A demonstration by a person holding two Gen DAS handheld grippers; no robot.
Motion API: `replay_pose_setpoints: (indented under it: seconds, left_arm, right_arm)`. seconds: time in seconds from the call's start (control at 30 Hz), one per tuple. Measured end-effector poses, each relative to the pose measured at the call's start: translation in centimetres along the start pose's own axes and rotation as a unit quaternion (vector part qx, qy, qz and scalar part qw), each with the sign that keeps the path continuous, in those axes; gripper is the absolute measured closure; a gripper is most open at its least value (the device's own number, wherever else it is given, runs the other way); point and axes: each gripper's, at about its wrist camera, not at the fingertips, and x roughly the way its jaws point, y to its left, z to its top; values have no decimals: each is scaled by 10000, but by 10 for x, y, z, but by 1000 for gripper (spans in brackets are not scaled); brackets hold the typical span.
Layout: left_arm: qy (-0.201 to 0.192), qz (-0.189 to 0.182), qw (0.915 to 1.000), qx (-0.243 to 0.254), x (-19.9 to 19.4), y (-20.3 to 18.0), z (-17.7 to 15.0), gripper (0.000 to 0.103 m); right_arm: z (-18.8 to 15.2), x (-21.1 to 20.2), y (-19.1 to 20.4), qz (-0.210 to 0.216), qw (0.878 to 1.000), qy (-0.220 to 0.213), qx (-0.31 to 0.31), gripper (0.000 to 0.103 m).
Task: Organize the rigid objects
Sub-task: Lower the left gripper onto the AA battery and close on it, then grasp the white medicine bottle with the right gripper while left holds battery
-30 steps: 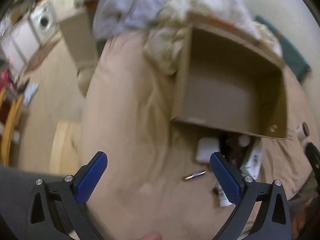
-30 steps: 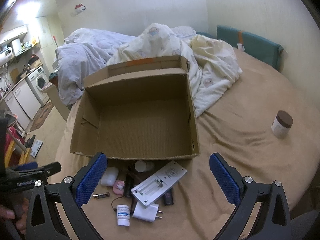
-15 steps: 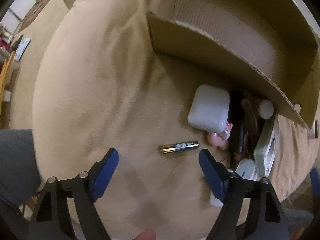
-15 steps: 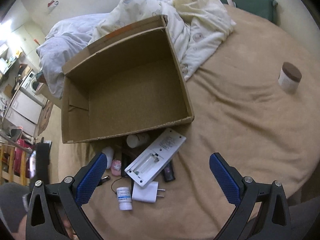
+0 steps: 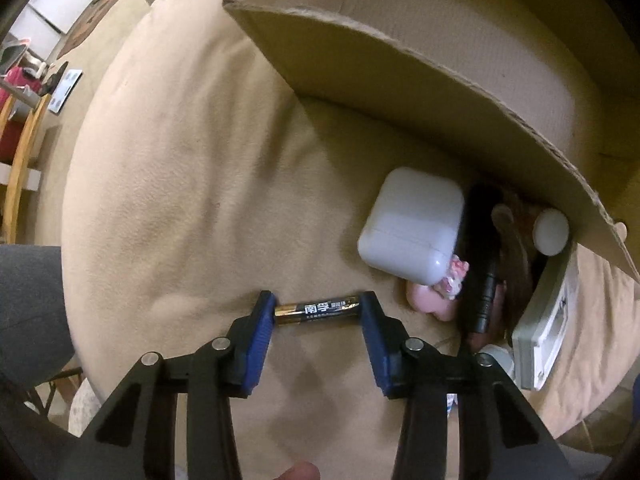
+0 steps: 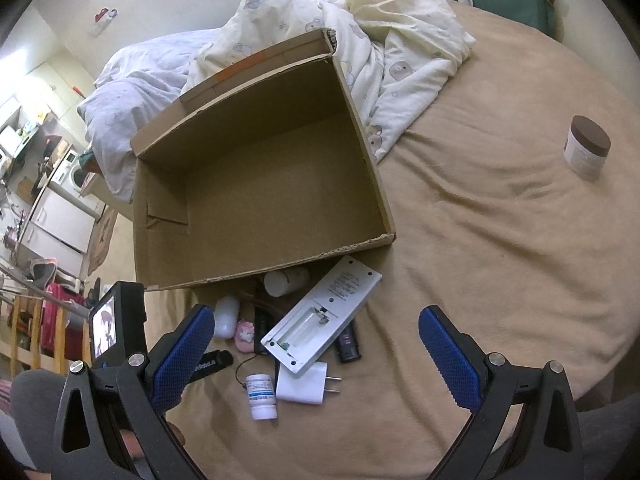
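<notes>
My left gripper [image 5: 319,311] is shut on a black and gold battery [image 5: 319,310], gripped end to end, low on the beige bed cover. A white earbud case [image 5: 412,226] lies just beyond it, by the cardboard box [image 5: 400,76]. In the right wrist view the empty open box [image 6: 260,184] sits mid-bed. In front of it lie a white remote with open battery bay [image 6: 320,316], a white plug adapter [image 6: 302,384], a small white pill bottle [image 6: 261,396] and other small items. My right gripper [image 6: 316,364] is open above them, holding nothing.
A brown-lidded jar [image 6: 586,152] stands alone on the bed at the right. Crumpled quilts [image 6: 360,32] lie behind the box. The bed edge drops to the floor at the left, with furniture and a washing machine [image 6: 76,176] beyond.
My left gripper dropped toward the bed and closed on the battery. My right gripper rose slightly and stayed open.
</notes>
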Motion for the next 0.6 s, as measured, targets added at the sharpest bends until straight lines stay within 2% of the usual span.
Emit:
replay_pose_setpoints:
  seconds: [0.2,0.33,0.37,0.4,0.43,0.47,0.53,0.6]
  left_arm:
    - [-22,-66,9995,305,-7,13,10,63]
    - [-235,3,9971,726,-31,20,19,63]
    - [-244,1,9966,781,-36,24,21,63]
    - [-260,-7,9961,839,-41,27,24,63]
    - [-276,-12,9954,922,-46,31,27,63]
    - [-289,-13,9947,984,-51,36,31,63]
    - [-410,3,9922,1173,-63,40,37,63]
    - [-515,33,9901,1303,-67,44,45,63]
  right_arm:
    - [-2,3,-1,88,9999,108,-5,0]
    - [-10,21,0,611,9953,747,84,0]
    - [-13,28,2,823,9917,980,128,5]
    - [-17,34,3,1016,9875,1191,188,19]
    - [-22,42,4,1217,9816,1443,289,28]
    - [-26,50,4,1400,9745,1708,402,32]
    - [-35,62,9,1585,9637,2095,469,51]
    - [-40,70,16,1544,9608,2281,312,55]
